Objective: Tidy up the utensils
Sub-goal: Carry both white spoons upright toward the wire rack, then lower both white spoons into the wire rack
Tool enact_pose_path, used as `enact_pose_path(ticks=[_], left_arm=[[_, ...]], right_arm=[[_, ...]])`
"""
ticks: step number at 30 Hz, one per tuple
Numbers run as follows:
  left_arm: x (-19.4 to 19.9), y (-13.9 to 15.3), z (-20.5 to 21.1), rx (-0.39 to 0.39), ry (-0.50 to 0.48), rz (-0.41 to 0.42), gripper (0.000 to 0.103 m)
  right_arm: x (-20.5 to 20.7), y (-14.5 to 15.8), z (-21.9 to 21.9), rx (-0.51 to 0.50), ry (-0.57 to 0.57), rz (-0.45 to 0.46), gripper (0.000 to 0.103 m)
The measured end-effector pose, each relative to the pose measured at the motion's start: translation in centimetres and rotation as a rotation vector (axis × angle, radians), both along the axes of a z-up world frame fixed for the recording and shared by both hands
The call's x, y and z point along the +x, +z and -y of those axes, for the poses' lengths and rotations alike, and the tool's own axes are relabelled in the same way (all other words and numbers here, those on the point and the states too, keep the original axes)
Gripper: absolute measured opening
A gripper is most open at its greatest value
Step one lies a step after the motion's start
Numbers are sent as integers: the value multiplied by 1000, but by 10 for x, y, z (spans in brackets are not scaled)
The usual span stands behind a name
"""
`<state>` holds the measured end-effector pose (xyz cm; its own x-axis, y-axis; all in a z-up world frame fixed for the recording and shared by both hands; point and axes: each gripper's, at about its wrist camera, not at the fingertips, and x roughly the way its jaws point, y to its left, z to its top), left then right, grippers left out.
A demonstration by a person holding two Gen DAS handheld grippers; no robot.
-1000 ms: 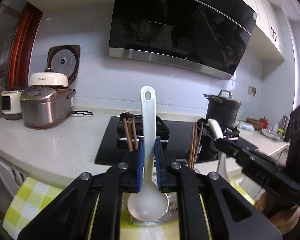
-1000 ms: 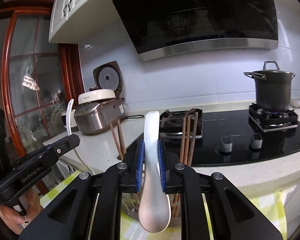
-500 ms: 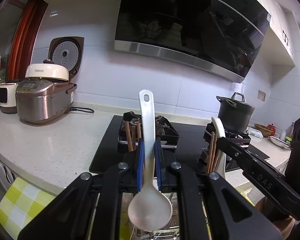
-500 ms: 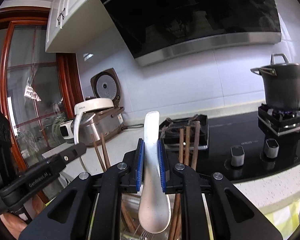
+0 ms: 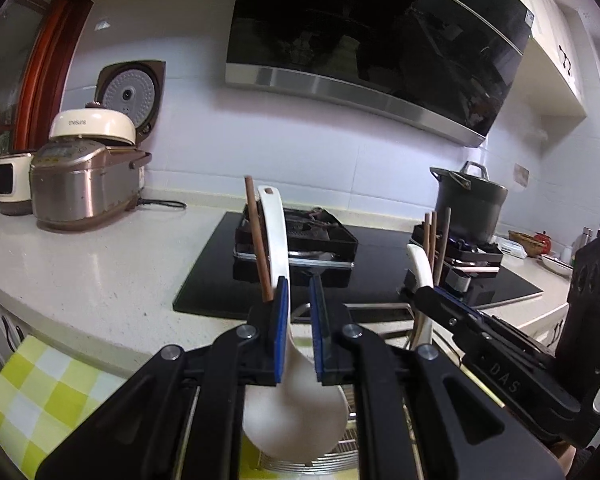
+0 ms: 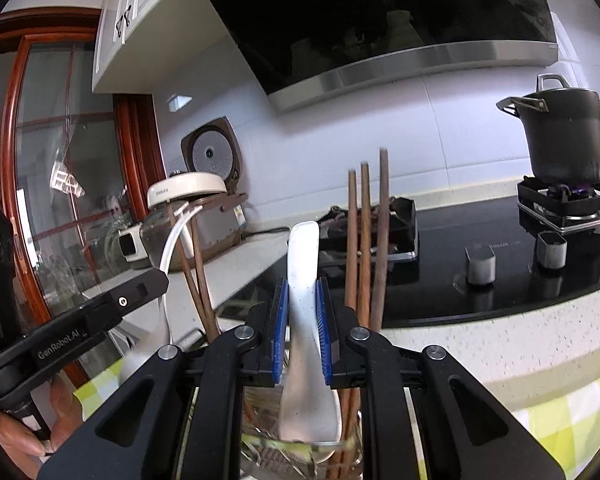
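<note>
On the counter front edge: a wire utensil holder [image 5: 340, 446] is sitting on a yellow checked cloth [image 5: 40, 396], just in front of the black cooktop [image 5: 380, 268].
Left gripper [image 5: 299, 336]: its blue pads are standing apart, the handle of a white spoon [image 5: 278, 256] leaning on the left pad only, bowl hanging low over the holder.
Right gripper [image 6: 303, 330]: pads are pinching the handle of a second white spoon [image 6: 304, 256], held upright, bowl down.
Chopsticks [image 6: 366, 240]: brown sticks are standing upright just right of the held spoon; their lower ends are hidden, probably in the holder.
Counter [image 5: 84, 264]: pale speckled stone, a rice cooker [image 5: 84, 184] sitting near its back left corner.
Cooktop right rear: a dark pot [image 6: 564, 136] is sitting over a lit burner.
Room: a black range hood [image 5: 372, 32] is hanging on the white tiled wall.
</note>
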<state>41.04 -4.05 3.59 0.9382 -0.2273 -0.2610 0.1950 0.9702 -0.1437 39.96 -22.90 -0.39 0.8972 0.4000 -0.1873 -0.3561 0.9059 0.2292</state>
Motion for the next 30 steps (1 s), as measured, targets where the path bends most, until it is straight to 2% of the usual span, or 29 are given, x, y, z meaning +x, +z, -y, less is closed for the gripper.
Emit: enact_pose_path(ticks=[5, 7, 8, 14, 19, 22, 25, 27, 30], left_arm=[[1, -1, -3, -18, -12, -15, 10], [3, 1, -5, -32, -35, -20, 6], [4, 2, -6, -32, -46, -22, 0], [7, 16, -6, -11, -61, 7, 0], [3, 17, -11, -15, -52, 17, 1], [-2, 19, -14, -13, -33, 28, 18], [5, 18, -11, 24, -29, -4, 22], [14, 17, -10, 33, -21, -34, 34], [27, 20, -12, 25, -21, -73, 37]], right_arm=[[-4, 2, 2, 7, 5, 1, 14], [-5, 4, 2, 1, 8, 5, 14], [-5, 5, 3, -1, 8, 6, 14], [-5, 8, 7, 26, 10, 8, 14], [-3, 7, 4, 16, 23, 7, 14], [-2, 5, 4, 17, 27, 3, 14], [0, 4, 4, 21, 27, -6, 14], [-1, 4, 3, 20, 28, -6, 14], [-4, 6, 2, 12, 33, -1, 14]])
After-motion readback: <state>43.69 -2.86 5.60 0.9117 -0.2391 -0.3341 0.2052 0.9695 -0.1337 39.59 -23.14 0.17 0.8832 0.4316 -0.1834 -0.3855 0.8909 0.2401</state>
